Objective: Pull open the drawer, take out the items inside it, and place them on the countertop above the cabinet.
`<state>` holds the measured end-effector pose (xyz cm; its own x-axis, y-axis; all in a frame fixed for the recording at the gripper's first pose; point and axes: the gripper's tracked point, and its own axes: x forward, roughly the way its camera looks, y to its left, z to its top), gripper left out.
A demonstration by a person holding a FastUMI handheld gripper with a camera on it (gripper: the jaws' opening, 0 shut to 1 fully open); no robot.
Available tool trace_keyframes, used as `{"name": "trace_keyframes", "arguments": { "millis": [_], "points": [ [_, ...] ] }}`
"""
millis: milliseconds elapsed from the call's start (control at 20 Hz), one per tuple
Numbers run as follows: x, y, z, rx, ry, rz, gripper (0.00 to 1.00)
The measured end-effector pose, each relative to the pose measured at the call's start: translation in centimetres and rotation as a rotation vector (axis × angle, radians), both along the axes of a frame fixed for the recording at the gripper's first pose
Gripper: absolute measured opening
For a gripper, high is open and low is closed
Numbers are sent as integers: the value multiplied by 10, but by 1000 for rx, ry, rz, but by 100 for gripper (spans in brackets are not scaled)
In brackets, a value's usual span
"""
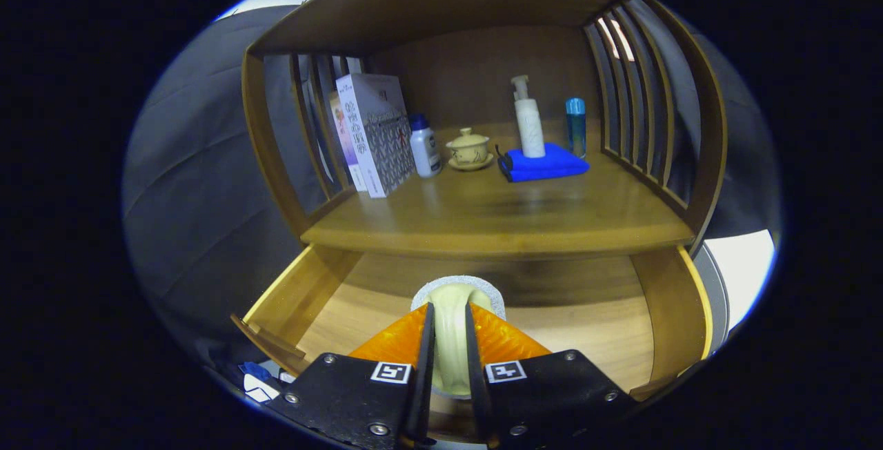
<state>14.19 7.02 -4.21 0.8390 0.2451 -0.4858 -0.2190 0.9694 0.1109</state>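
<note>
the gripper (448,339) is pinched on a cream lidded jar (452,312) over the open drawer (586,339), and it is best lifted level, cleared past the countertop (497,229) edge, then set down.

Desk (497,219): wooden top of the cabinet, under a wooden canopy with slatted sides.
Books (372,134): stood upright at the desk's left side, against the slats.
White bottle (424,146): just right of the books, blue-capped.
Lidded cup (470,149): sat on a saucer near the middle.
Blue cloth (545,163): lay folded, right of the cup.
Pump bottle (528,119): stood on the cloth.
Blue bottle (576,125): upright behind the cloth, near the right slats.
Drawer (303,298): pulled open below the desk, wooden floor showing.
Tongs (448,339): over the drawer, both fingers pressed on a pale roll of tape (452,312).
</note>
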Motion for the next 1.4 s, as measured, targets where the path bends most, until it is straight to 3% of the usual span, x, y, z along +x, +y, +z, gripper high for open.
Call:
{"name": "trace_keyframes", "arguments": {
  "millis": [750,1400],
  "points": [
    [61,-12,69,70,-94,-82,25],
    [149,-17,66,70,-95,-153,26]
  ]
}}
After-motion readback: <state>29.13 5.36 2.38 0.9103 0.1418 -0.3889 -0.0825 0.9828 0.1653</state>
